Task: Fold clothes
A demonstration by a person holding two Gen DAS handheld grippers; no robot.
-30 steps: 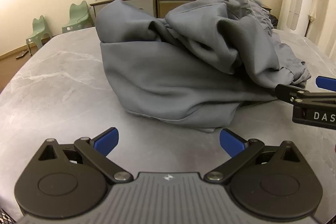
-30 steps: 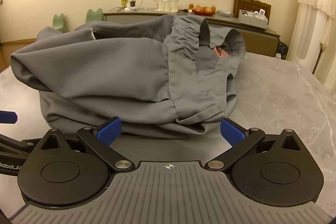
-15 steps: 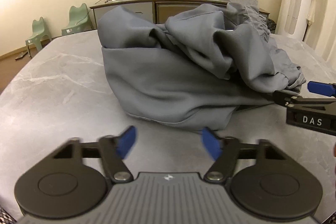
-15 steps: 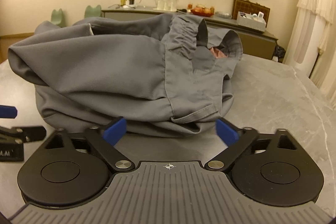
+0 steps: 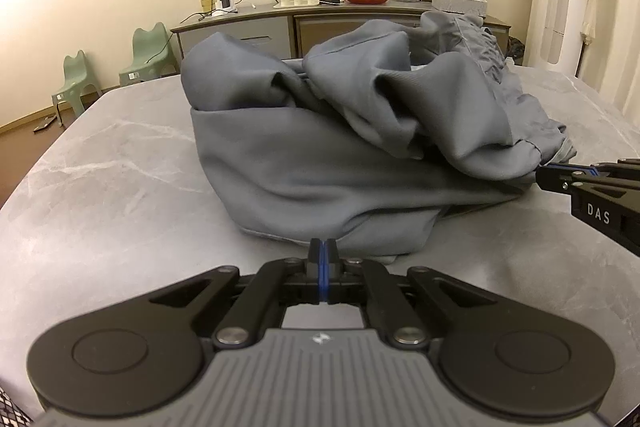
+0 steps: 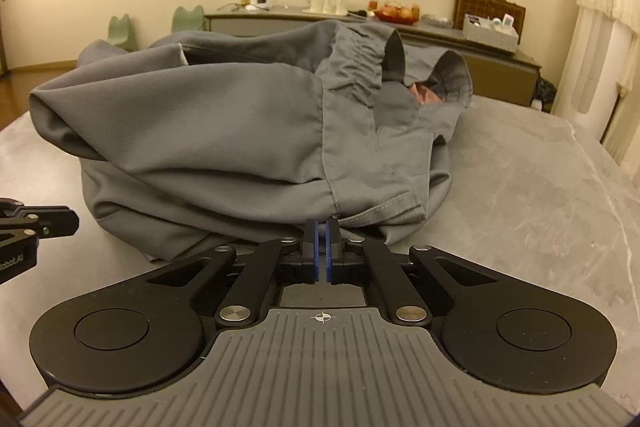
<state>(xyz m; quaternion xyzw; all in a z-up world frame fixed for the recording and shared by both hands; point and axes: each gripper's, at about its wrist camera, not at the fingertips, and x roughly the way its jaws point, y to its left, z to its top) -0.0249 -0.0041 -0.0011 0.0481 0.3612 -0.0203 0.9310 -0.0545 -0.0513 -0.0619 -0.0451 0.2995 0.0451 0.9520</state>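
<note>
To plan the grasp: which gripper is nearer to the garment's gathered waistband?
Right. The right gripper is below the waistband; the left gripper is at the far plain end.

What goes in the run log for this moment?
left gripper: shut, at garment hem | right gripper: shut, at hem | grey garment: crumpled, unfolded on table

crumpled grey trousers [image 5: 360, 155], heaped on table

Both grippers, left gripper [image 5: 324, 247] and right gripper [image 6: 321, 229], look the same: black linkage arms, blue finger pads, silver pivot screws, ribbed grey body with a tiny crosshair mark.
</note>
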